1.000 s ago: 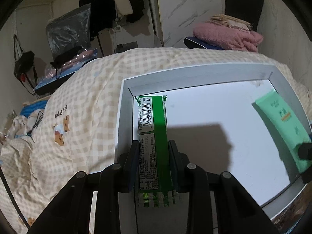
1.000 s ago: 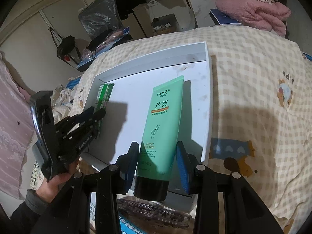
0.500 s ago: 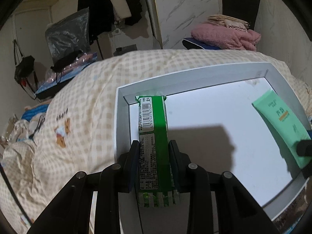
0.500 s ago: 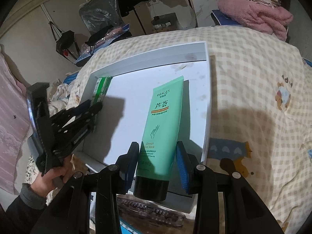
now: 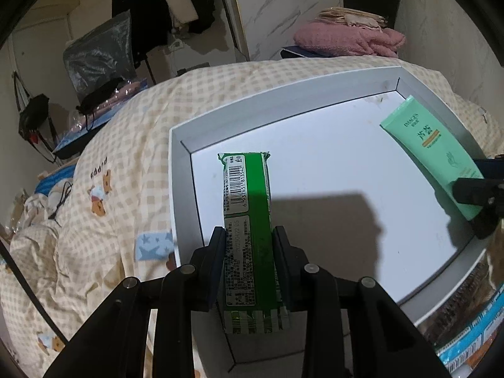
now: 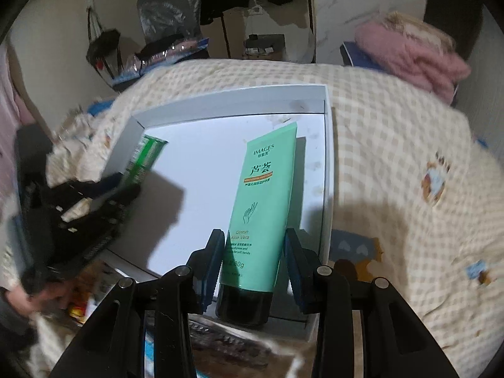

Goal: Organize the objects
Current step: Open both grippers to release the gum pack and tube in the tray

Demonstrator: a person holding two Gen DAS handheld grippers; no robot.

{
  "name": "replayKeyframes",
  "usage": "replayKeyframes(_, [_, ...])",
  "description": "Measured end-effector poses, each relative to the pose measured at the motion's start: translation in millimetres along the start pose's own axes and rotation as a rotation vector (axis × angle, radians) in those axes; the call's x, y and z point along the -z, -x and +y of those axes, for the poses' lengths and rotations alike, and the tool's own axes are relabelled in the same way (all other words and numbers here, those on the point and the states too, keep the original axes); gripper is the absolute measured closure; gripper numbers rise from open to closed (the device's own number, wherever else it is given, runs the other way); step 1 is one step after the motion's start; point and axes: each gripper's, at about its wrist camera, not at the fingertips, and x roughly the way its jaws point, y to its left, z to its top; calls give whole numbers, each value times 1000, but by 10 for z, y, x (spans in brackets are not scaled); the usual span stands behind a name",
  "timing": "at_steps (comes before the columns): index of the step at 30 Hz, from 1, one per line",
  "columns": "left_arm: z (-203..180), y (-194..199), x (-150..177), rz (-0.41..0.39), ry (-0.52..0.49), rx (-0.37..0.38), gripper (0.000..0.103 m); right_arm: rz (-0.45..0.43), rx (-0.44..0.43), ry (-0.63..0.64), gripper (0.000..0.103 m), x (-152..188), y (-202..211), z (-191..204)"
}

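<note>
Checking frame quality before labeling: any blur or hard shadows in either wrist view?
Left wrist: sharp, barcode on the green packet readable, hard dark shadow across the white tray. Right wrist: motion blur, worst at the left edge; the green tube stays legible.

Checked quilt (image 5: 132, 145) covers bed — dark clothes (image 5: 141, 15) hang on cream wall, pink blanket (image 5: 346, 39) beside marble panel.

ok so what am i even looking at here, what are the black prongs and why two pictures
Each picture comes from a camera on a hand-held two-finger gripper; a person holds one in each hand. The black prongs are the fingers. The left gripper is shut on a green snack pack. The right gripper has a mint hand cream tube between its fingers, though a gap shows on one side. Both items are over a white tray on a checked bedcover.
</note>
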Motion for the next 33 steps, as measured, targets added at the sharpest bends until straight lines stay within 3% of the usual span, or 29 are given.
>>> replayKeyframes(4, [2,19,17,28,4,-3,60,-11,81,61,63,-30,-53,116])
replayKeyframes(6, [-23,72,-4,14,-2,-6,50,-15,116,102,61,-1,-53,177])
replayKeyframes(9, [-46,232,-47,-40,2,10,39,-33,136,130,49,14,-20,236])
replayKeyframes(11, [-34,332,-95,-58,17,23,34,-76,132,139,21,-15,66,266])
replayKeyframes(16, [120,626,-204,-58,148,101,30,-142,57,88,21,-49,363,248])
replayKeyframes(20, [274,1125,-201,-128,278,144,23,-196,-37,31,20,-31,706,153])
replayKeyframes(22, [311,1412,-183,-139,261,125,23,-237,-97,20,20,41,974,96])
replayKeyframes(24, [355,1737,-102,-180,235,94,23,-298,-141,29,1,194,1288,38])
replayKeyframes(27, [434,2198,89,-235,240,77,21,-357,-208,41,0,397,1676,-24])
replayKeyframes(30, [465,2571,306,-264,264,72,20,-329,-275,23,0,559,1874,-50])
replayKeyframes(33, [437,2849,515,-292,293,75,17,-349,-280,30,0,733,2047,-32])
